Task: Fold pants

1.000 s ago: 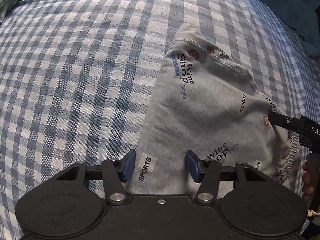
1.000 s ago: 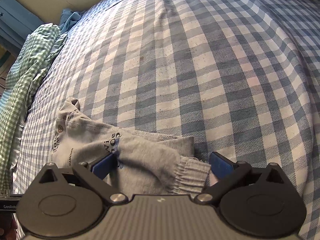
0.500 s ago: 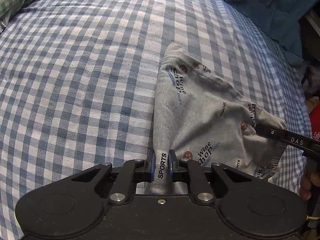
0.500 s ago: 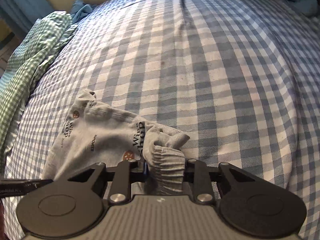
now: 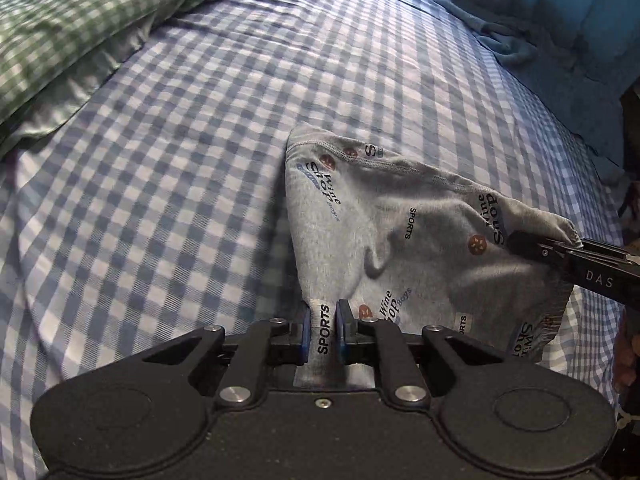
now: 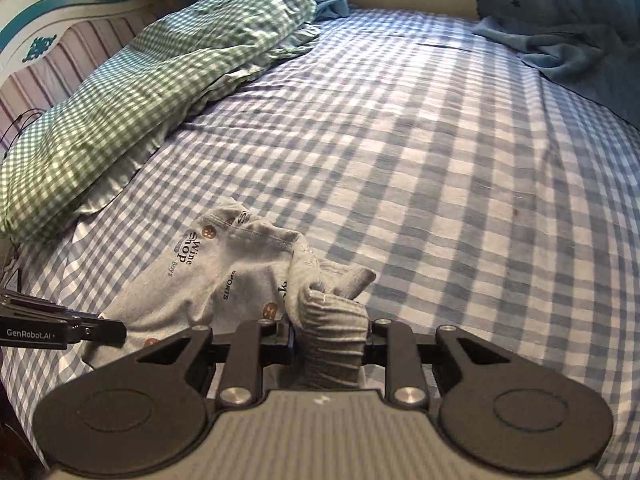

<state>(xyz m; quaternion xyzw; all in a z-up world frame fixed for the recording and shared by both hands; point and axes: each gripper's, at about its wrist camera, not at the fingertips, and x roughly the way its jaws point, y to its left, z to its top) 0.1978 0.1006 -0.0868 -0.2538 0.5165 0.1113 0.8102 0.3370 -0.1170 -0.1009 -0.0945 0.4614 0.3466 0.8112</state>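
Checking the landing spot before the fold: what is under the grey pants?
Under the grey pants only the blue checked bedsheet shows around them. Whatever lies directly beneath the fabric is covered. Both tools, left and right, pinch edges.

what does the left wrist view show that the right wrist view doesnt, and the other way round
Only the left wrist view shows the left hand-held gripper closed on a fold of the grey pants printed SPORTS, seen between its pads.

Only the right wrist view shows the right hand-held gripper clamping the ribbed cuff, plus the striped headboard.

Both show the pants lifted at the held end over the blue checked sheet, the green checked pillow, the blue blanket, and the other gripper entering from the side.
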